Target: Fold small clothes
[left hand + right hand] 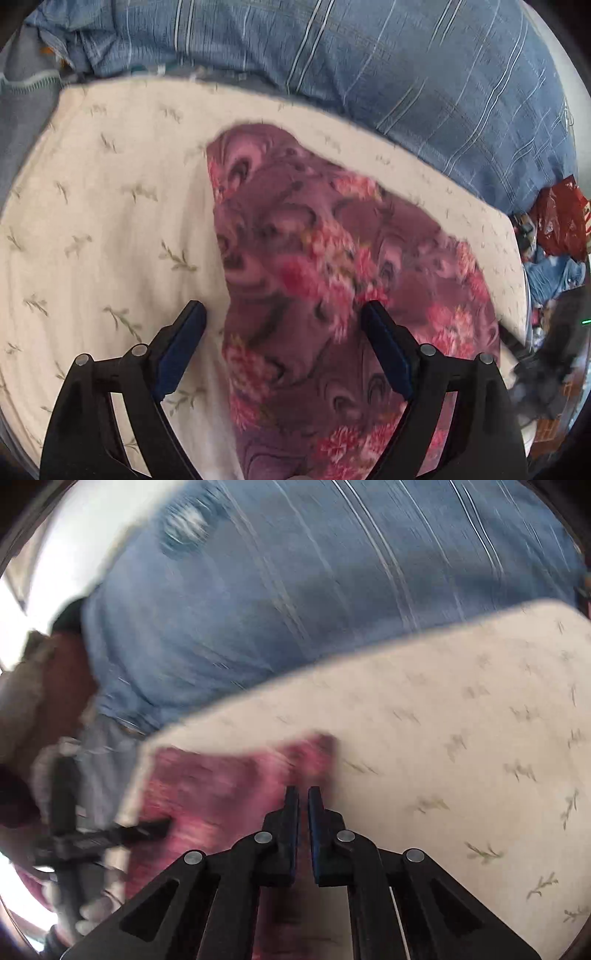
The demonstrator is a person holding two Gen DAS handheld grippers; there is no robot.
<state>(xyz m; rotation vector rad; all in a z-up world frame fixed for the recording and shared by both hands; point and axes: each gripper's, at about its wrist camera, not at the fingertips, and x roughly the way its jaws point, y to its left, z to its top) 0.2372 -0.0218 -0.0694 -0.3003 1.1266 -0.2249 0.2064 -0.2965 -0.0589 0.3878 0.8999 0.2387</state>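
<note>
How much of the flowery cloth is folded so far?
Done: the purple floral cloth lies spread on the cream leaf-print sheet; no finished fold shows. In hand: the right claw is nearly shut at the cloth's edge, but blur hides whether it grips. The left claw is open above the cloth. Left: probably all the folding.

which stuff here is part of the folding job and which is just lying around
Job: floral cloth, left gripper open above it, right gripper nearly closed at its edge, cream pad under it.

Lying about: blue striped bedding, red bag, clutter below the bag.
</note>
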